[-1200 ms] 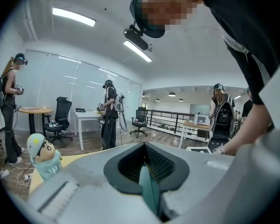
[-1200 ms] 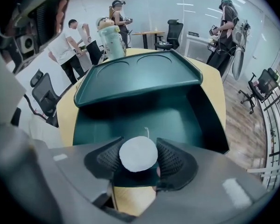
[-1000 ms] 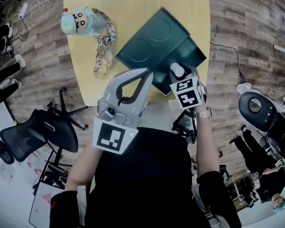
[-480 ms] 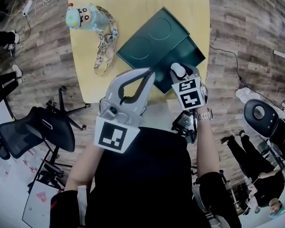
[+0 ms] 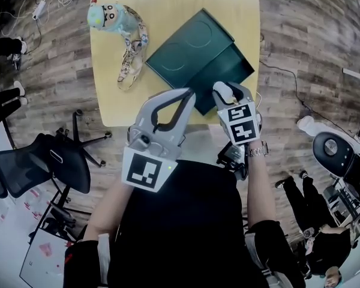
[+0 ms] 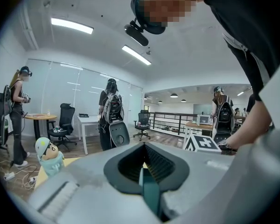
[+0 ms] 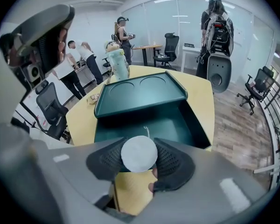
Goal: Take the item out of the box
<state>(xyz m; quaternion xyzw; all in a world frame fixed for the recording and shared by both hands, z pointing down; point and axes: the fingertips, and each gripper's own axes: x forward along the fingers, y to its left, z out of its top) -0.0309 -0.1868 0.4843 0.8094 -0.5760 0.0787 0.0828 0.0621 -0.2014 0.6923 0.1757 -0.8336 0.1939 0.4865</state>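
While right gripper (image 7: pixel 140 159), jaws just closing, clamps white round item (image 7: pixel 139 152) over near edge of open box (image 7: pixel 197 123), left gripper (image 6: pixel 143 168) pinches green box edge. Risks: off-centre squeeze pops item loose, drops back inside; left tug shifts box.

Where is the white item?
Head view, centre right, at the green box's near edge: the white item is in the right gripper, whose jaws have just been closing.
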